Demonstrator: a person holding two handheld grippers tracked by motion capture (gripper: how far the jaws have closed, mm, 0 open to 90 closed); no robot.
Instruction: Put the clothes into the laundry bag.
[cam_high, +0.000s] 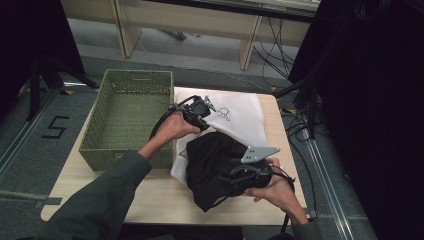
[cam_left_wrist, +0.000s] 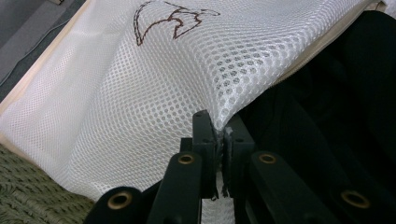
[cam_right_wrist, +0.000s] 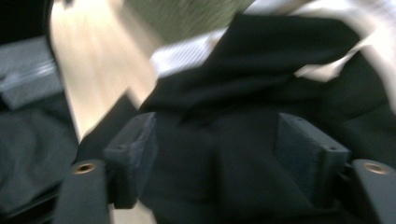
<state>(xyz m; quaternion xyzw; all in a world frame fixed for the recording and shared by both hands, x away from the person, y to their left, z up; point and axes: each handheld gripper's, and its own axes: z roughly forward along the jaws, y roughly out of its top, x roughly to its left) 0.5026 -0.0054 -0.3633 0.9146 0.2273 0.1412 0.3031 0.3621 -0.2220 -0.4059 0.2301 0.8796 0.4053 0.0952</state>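
— Nearest my lens on the left side are my own jaws: my left gripper (cam_left_wrist: 217, 140) is pinched tight on the rim of the white mesh laundry bag (cam_left_wrist: 154, 88), right at the corner of its opening, and lifts that edge off the table (cam_high: 150, 197).

— And the other hand?

— My right gripper (cam_right_wrist: 215, 154) stands wide apart, with the black garment (cam_right_wrist: 243, 93) bunched between the pads; that view is blurred, but I see no pad pressing on the cloth, so I count it as let go. In the high view the garment (cam_high: 215, 160) lies half on the bag (cam_high: 240, 115), at its mouth, near the table's front right. The green woven basket (cam_high: 127, 117) sits just beside the bag, to the left.

— How will they handle?

— Both are soft and light, I'd judge. The mesh is limp and collapses unless held at the rim, so the seam where I hold it is the place. The garment is floppy and sags; I'd take a thick fold near its middle, not a loose edge, or it could slip out.
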